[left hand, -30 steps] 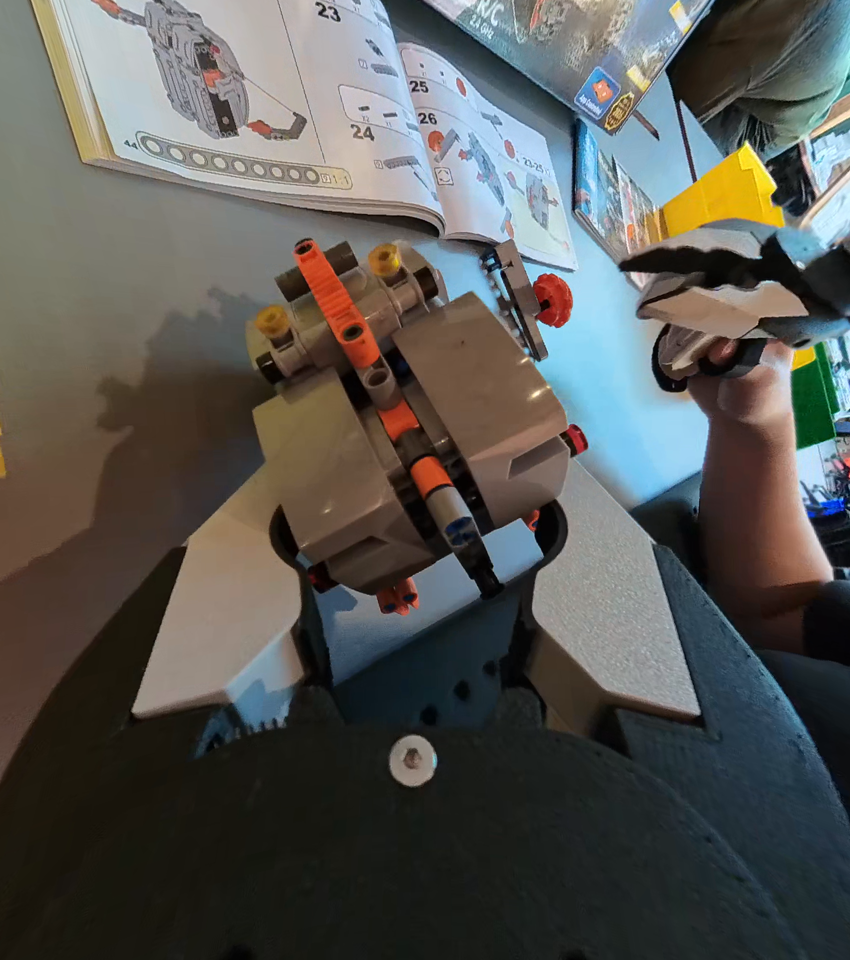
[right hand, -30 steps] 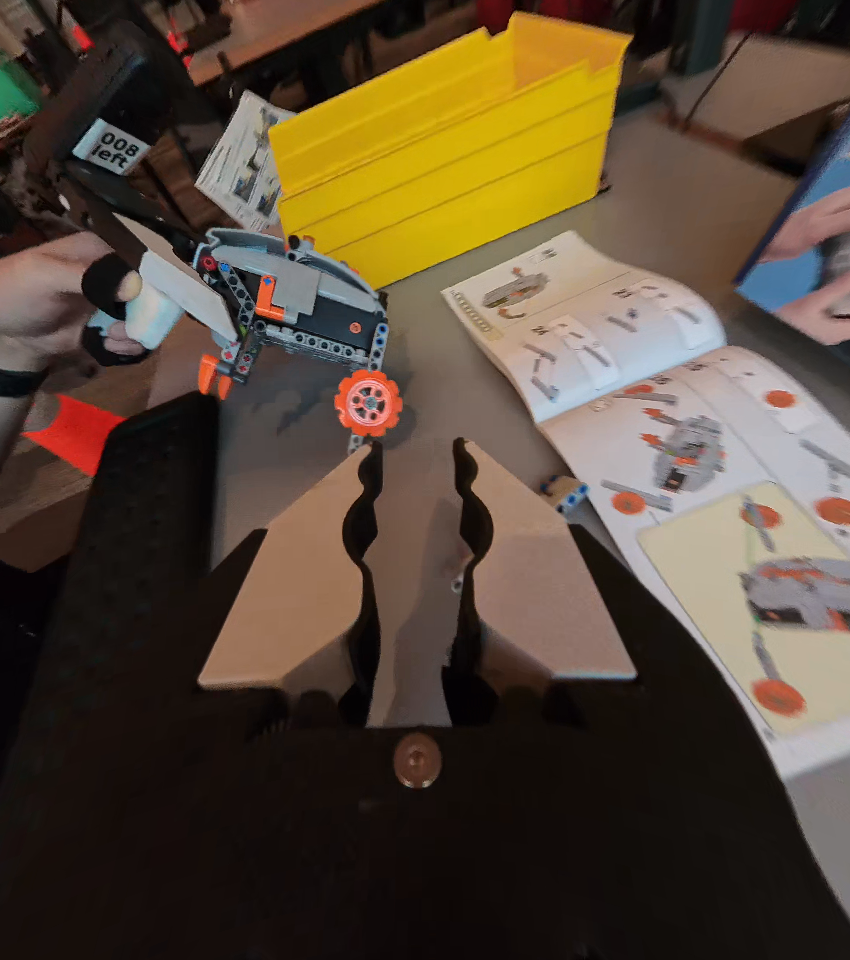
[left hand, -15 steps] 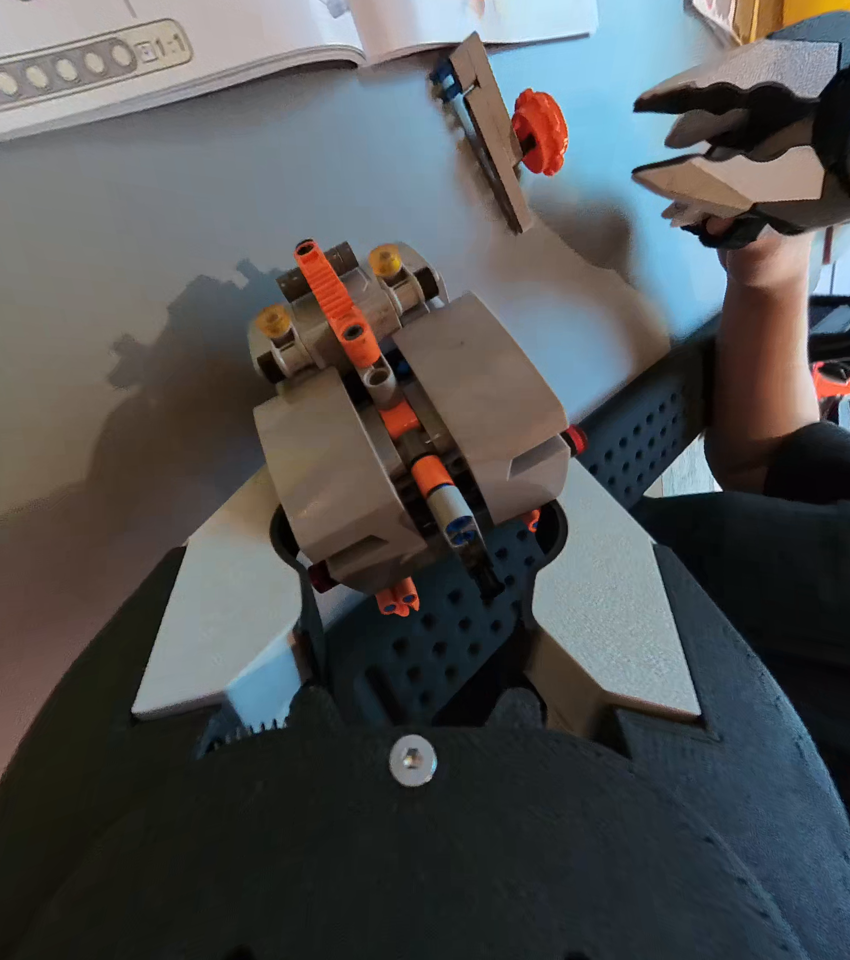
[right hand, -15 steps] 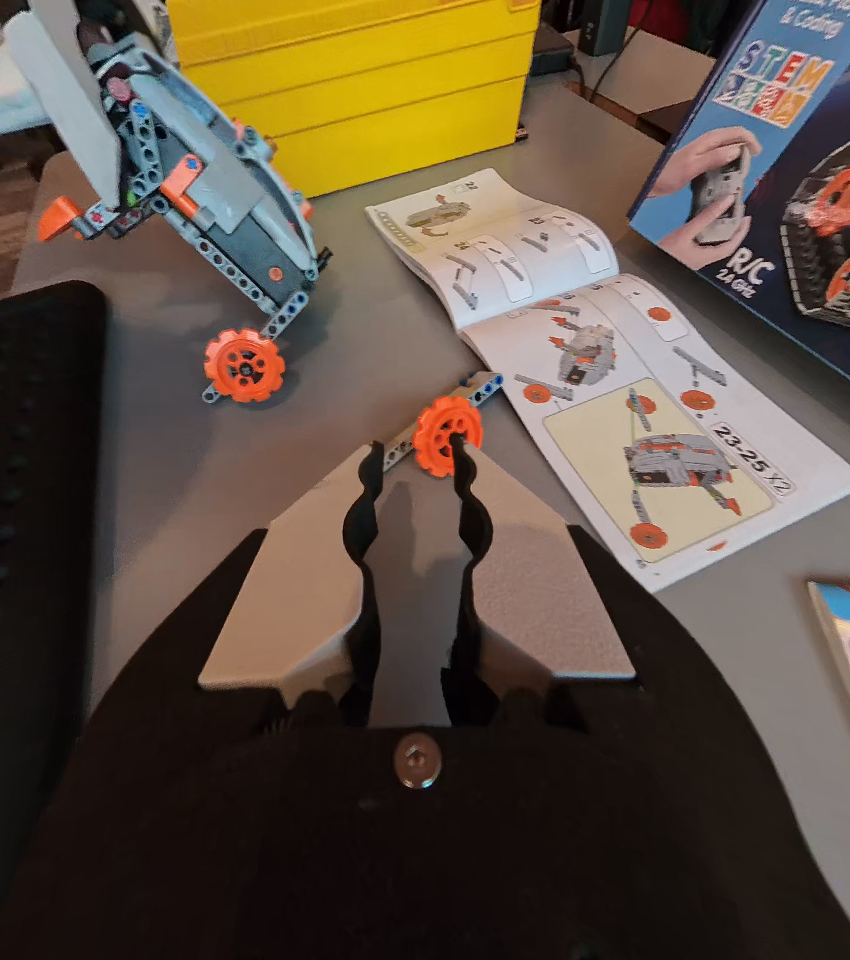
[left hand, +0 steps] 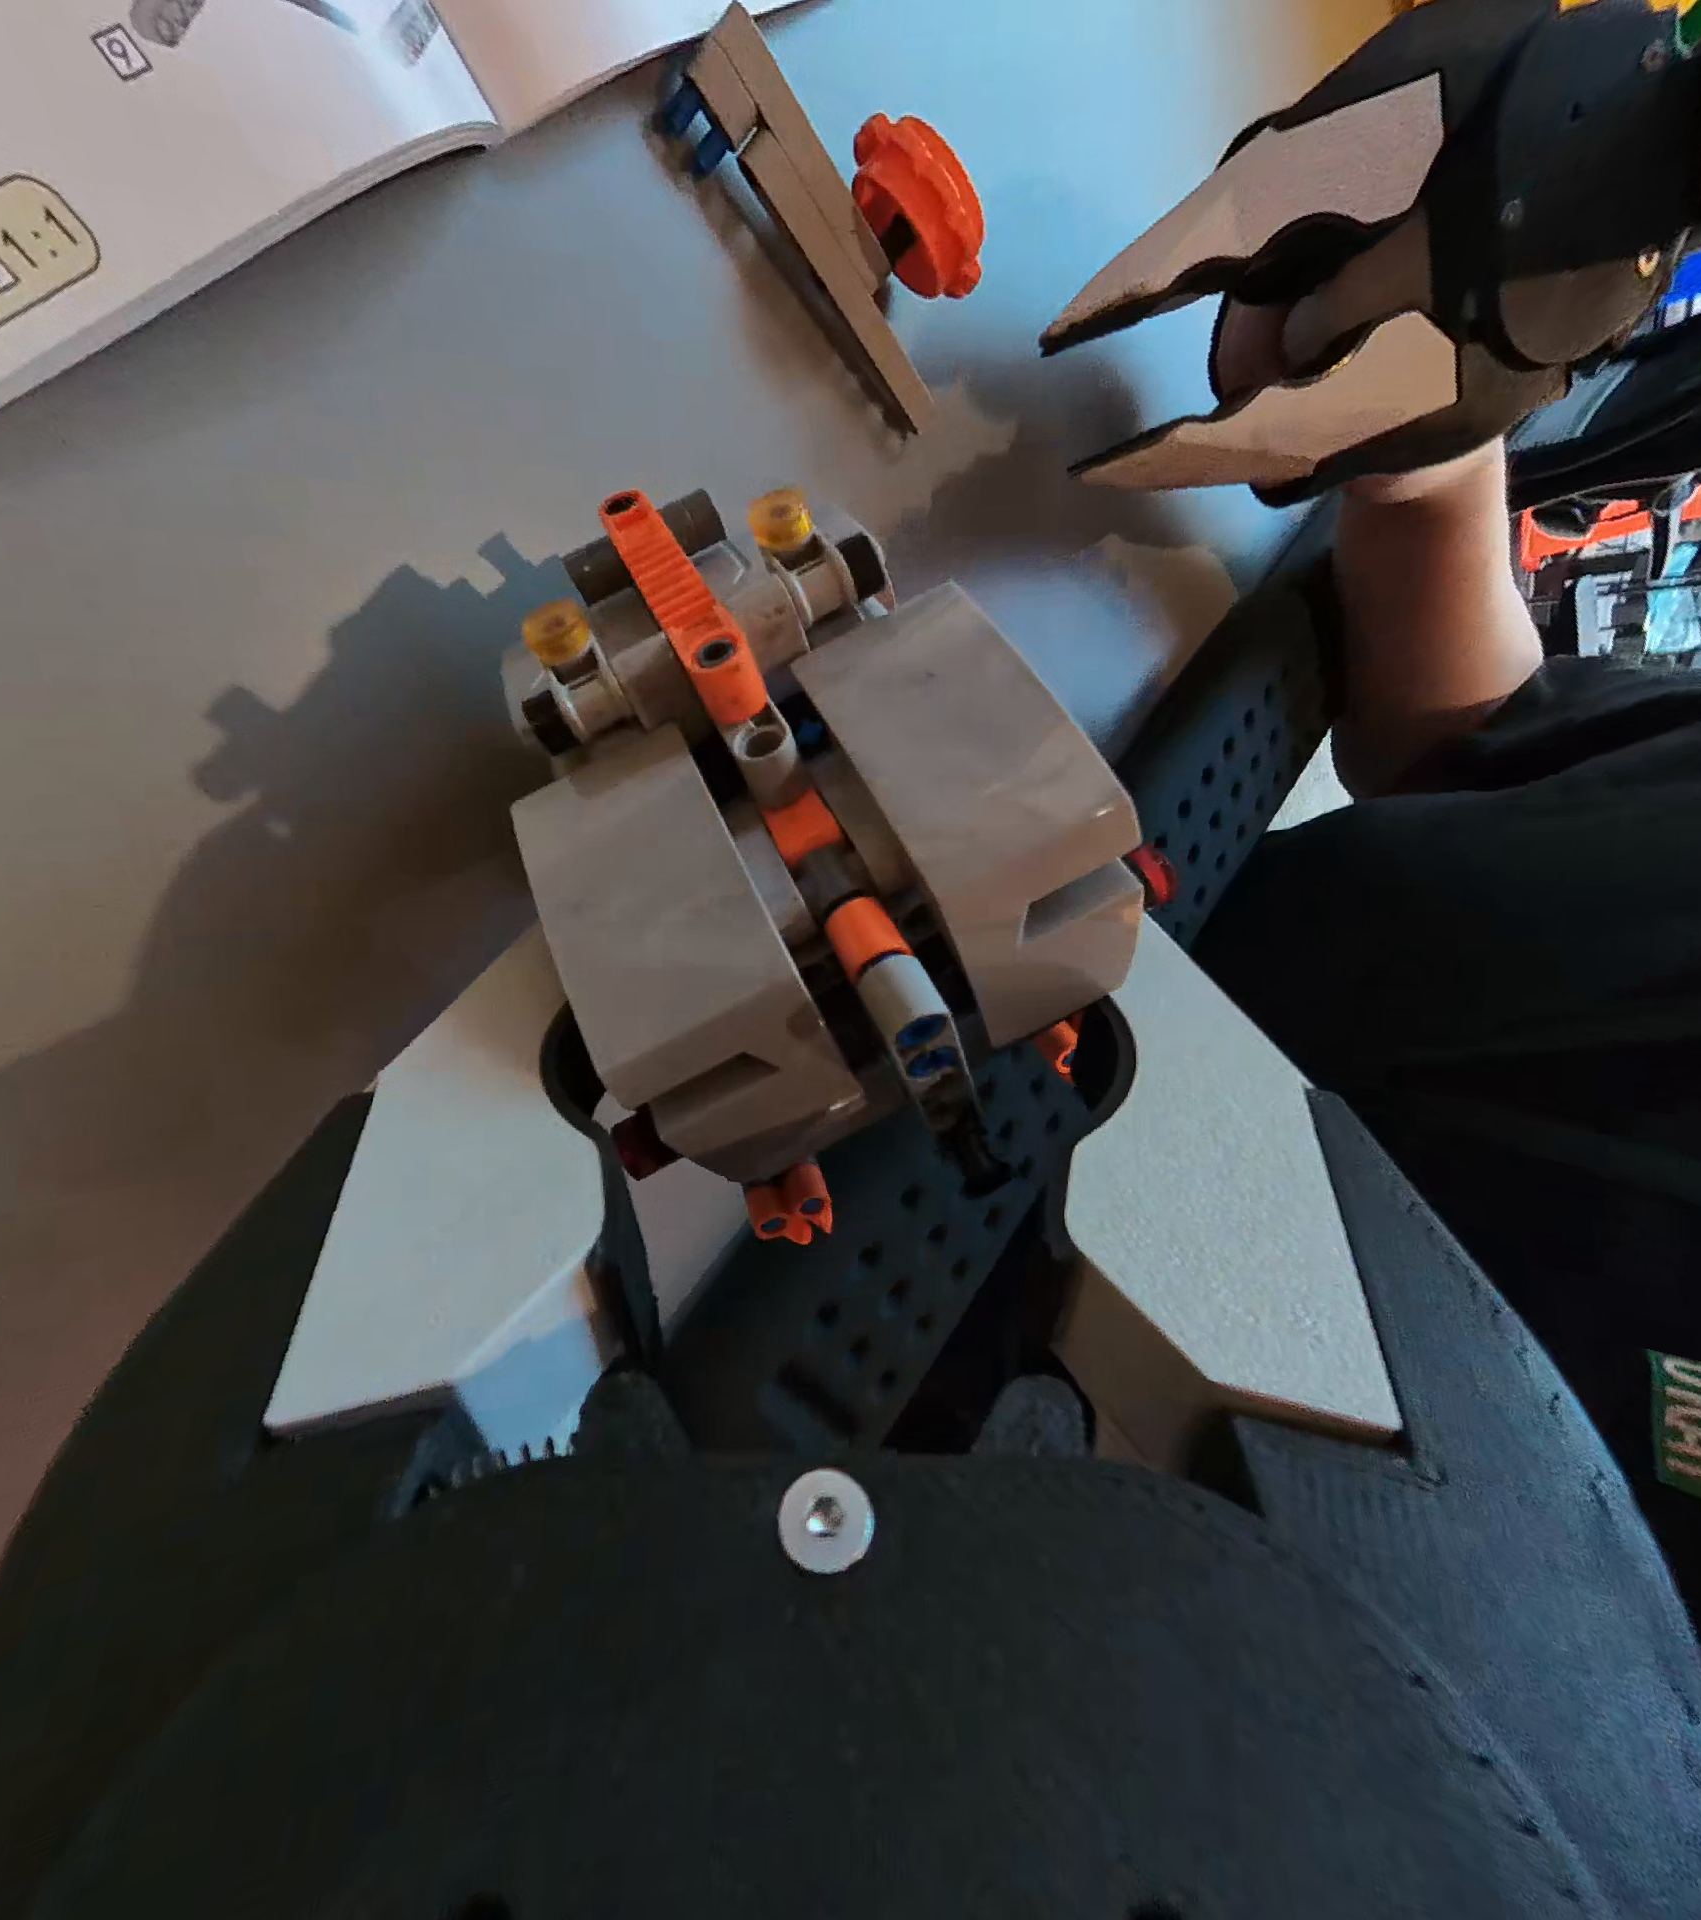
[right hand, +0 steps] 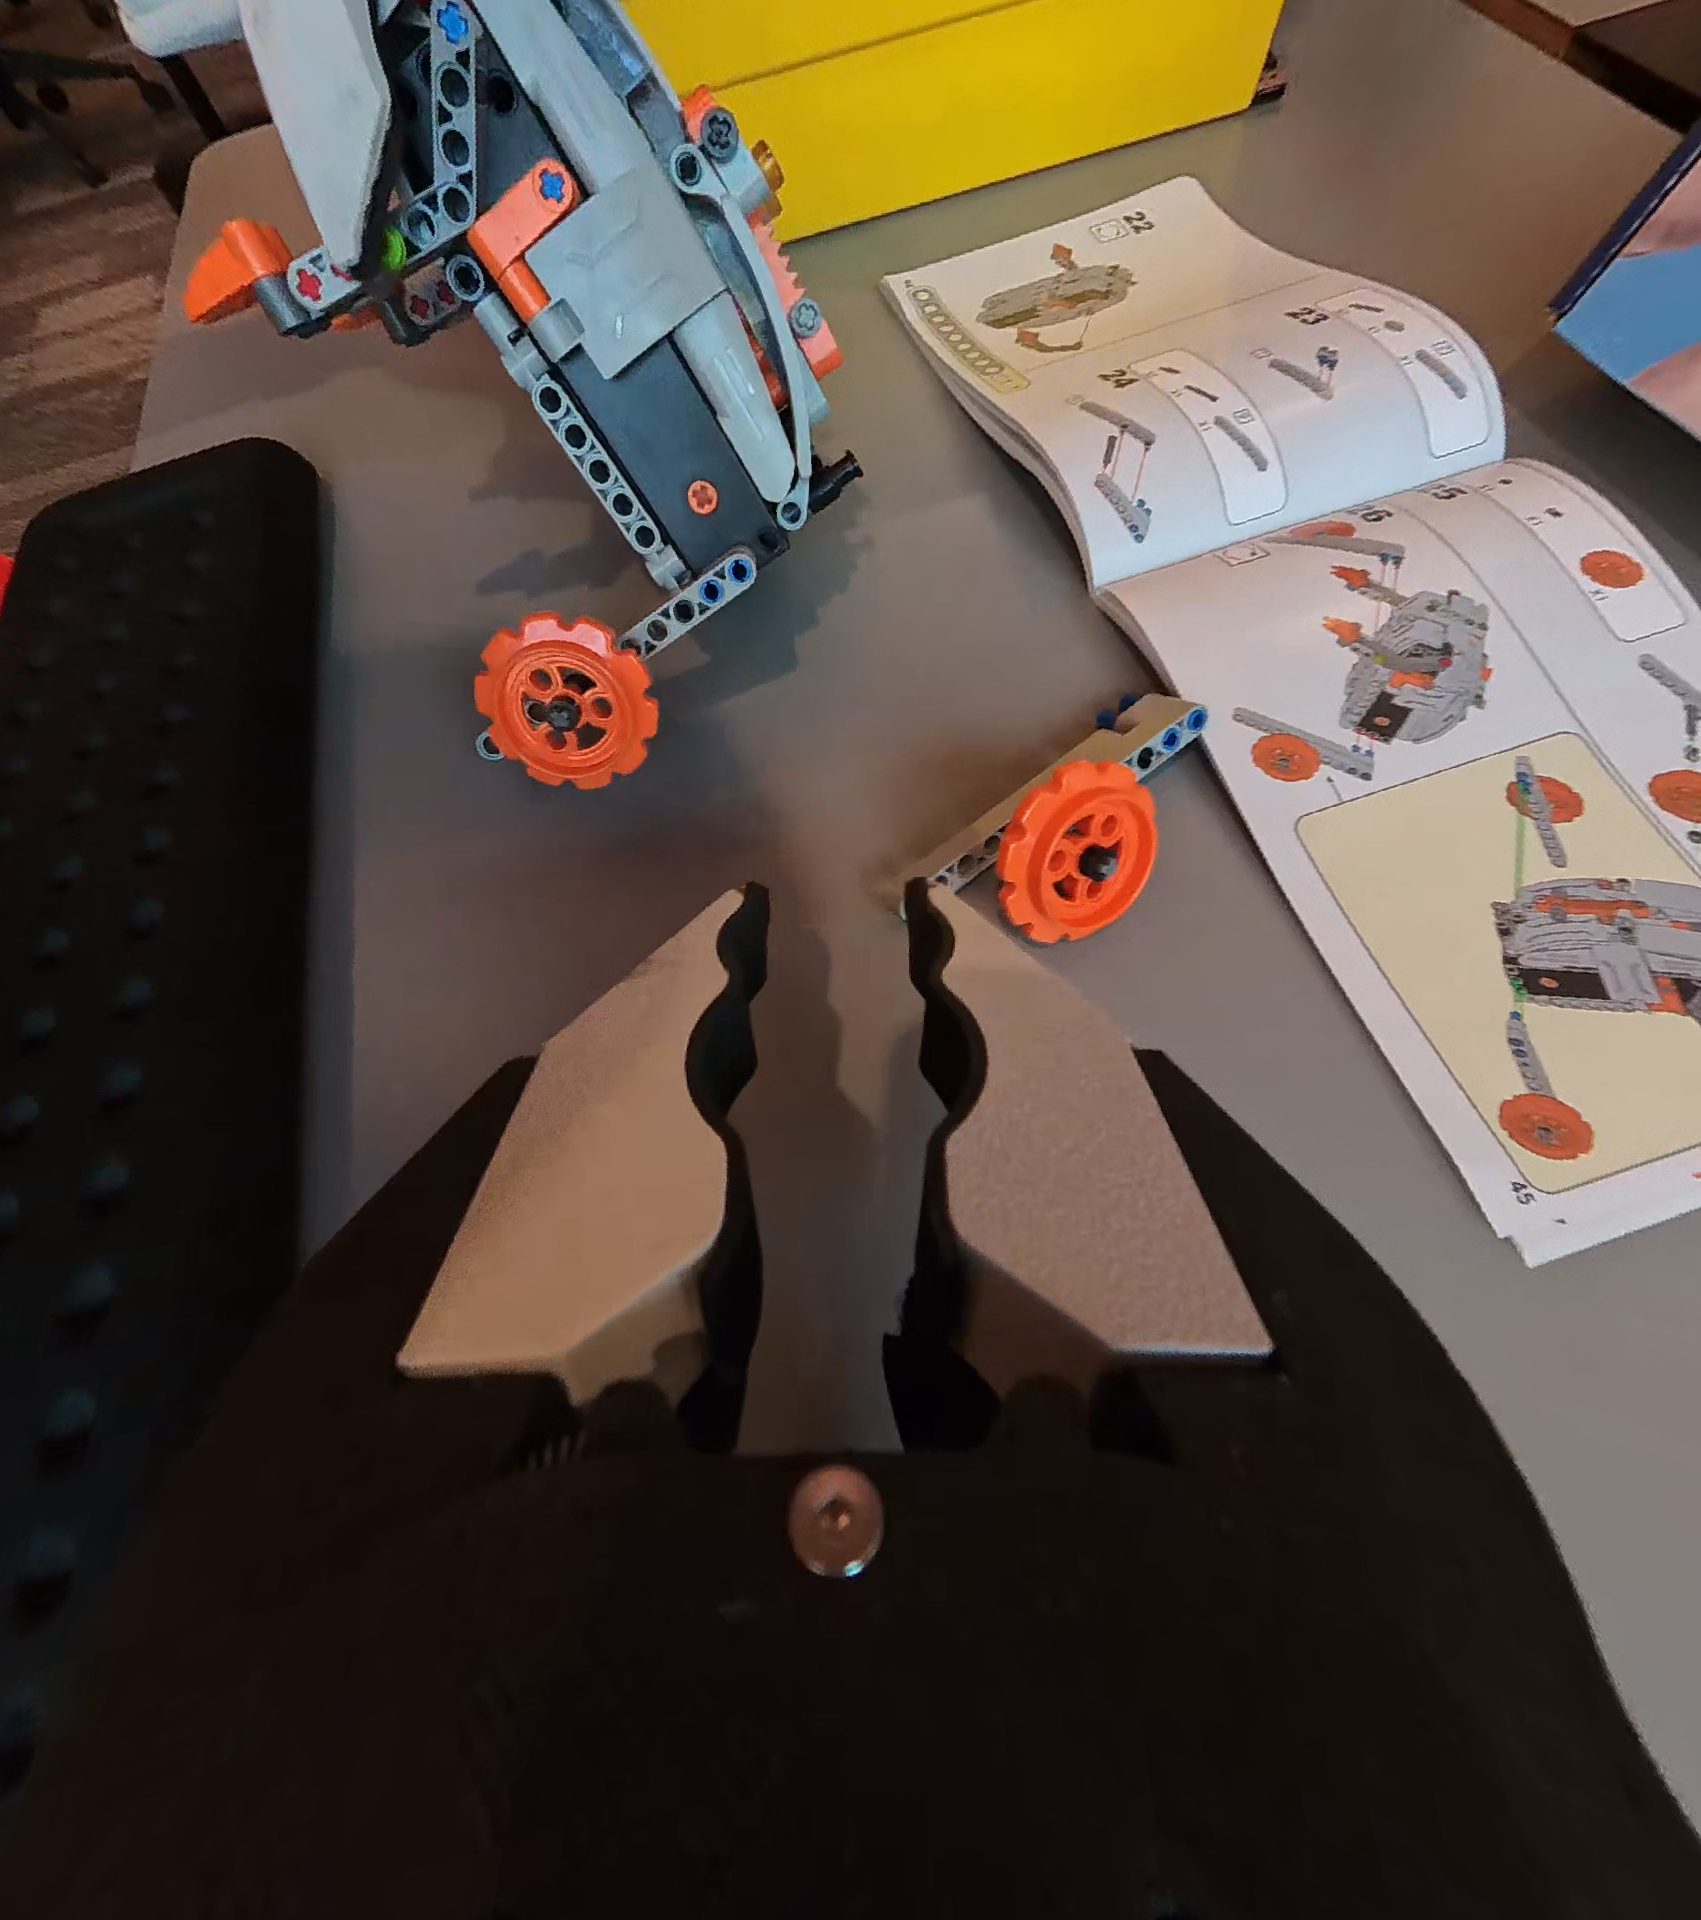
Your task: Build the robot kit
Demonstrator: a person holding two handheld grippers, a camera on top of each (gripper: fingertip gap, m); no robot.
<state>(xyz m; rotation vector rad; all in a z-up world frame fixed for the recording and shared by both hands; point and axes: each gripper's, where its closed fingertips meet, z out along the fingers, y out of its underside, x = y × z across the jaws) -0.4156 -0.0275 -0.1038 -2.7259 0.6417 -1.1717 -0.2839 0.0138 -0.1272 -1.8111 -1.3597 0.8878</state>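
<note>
I see a grey and orange brick-built model (left hand: 804, 842) with amber studs, clamped in my left gripper (left hand: 830, 1132), whose fingers (left hand: 472, 1226) are pale grey on black. A loose grey beam (right hand: 1064, 800) carries an orange wheel (right hand: 1078, 849) (blue pins at one end). The table (right hand: 929, 623) is plain grey, the bin (right hand: 981, 94) bright yellow, the booklet (right hand: 1448, 727) white with orange-and-grey drawings.

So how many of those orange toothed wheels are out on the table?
2. One wheel hangs on a grey arm from the toy model that the left gripper holds. The other wheel lies loose on its grey beam, just by the right gripper. More could be hidden.
</note>
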